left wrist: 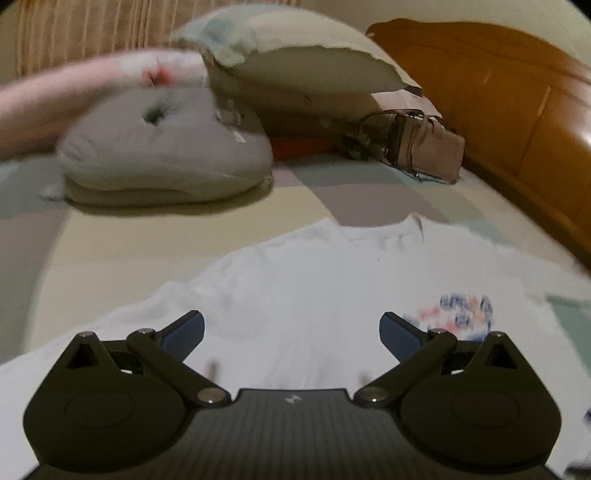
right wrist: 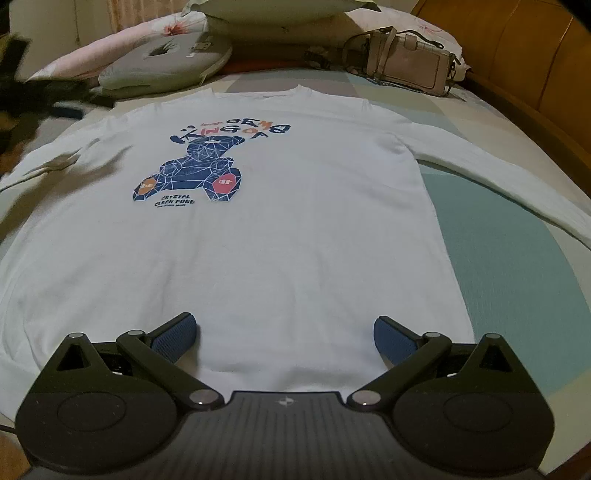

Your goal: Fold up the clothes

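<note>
In the left wrist view, the left gripper stands wide, holding nothing, over the white shirt spread on the bed. In the right wrist view, the right gripper gapes wide at the hem; the shirt lies flat toward 12 o'clock, a handbag at 1 o'clock.

Bedroom interior under dim, warm artificial light. A bed sheet printed in broad pastel patches of teal, cream and grey covers the mattress across the lower and central field. At 12 o'clock, a large cream pillow with a teal corner lies on top of the stack; at 11 o'clock, just beside it, rests a grey doughnut cushion with a central hole, backed by a pink floral pillow. At 1 o'clock a beige handbag sits on the sheet. A polished orange-brown wooden headboard curves from 1 to 3 o'clock. Striped tan curtains hang at 11 o'clock in the left wrist view.
</note>
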### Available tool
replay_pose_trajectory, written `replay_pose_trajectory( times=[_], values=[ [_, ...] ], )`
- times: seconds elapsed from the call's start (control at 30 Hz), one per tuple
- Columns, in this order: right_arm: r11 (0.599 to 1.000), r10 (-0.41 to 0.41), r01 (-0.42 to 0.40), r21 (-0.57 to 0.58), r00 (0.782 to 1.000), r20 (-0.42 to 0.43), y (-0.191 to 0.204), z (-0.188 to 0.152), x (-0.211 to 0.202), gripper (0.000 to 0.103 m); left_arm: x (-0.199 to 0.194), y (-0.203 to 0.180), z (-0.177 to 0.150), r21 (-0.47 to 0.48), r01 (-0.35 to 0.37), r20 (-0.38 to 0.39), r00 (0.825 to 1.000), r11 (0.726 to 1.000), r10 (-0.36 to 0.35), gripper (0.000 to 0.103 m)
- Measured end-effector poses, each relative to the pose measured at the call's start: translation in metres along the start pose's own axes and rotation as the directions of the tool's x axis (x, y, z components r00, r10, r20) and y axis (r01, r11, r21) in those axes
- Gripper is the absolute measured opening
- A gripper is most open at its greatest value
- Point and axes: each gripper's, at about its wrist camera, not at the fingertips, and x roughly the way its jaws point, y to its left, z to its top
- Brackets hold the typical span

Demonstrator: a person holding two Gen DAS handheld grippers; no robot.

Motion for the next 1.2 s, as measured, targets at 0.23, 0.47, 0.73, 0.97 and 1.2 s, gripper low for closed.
replay_pose_trajectory(
  times=[0.23,0.47,0.73,0.97,1.2],
  values=[
    [1.000,0.014,-0.013,-0.011,1.000,0.011,-0.002,-0.002,0.000,0.103,0.054,0.033,0.005,-0.102,-0.130,-0.021,0.991,0.986,0.129,0.100],
    [1.000,0.013,-0.013,-0.019,1.000,-0.003,0.000,0.004,0.000,0.103,0.041,0.040,0.024,-0.166,-0.197,0.001,0.980,0.966,0.200,0.100],
    [0.994,0.050,-0.048,-0.096,0.999,0.022,0.017,0.010,-0.008,0.103,0.060,0.020,0.024,-0.143,-0.081,-0.069,0.995,0.986,0.071,0.100],
    [0.997,0.064,-0.064,-0.051,0.998,0.012,0.008,0.010,-0.005,0.103,0.069,0.014,0.049,-0.144,-0.171,-0.070,0.984,0.975,0.163,0.100],
    [0.996,0.085,-0.085,-0.022,0.996,0.012,0.003,0.009,-0.002,0.103,0.076,-0.017,0.048,-0.133,0.004,-0.102,0.995,0.991,-0.017,0.101]
  ],
)
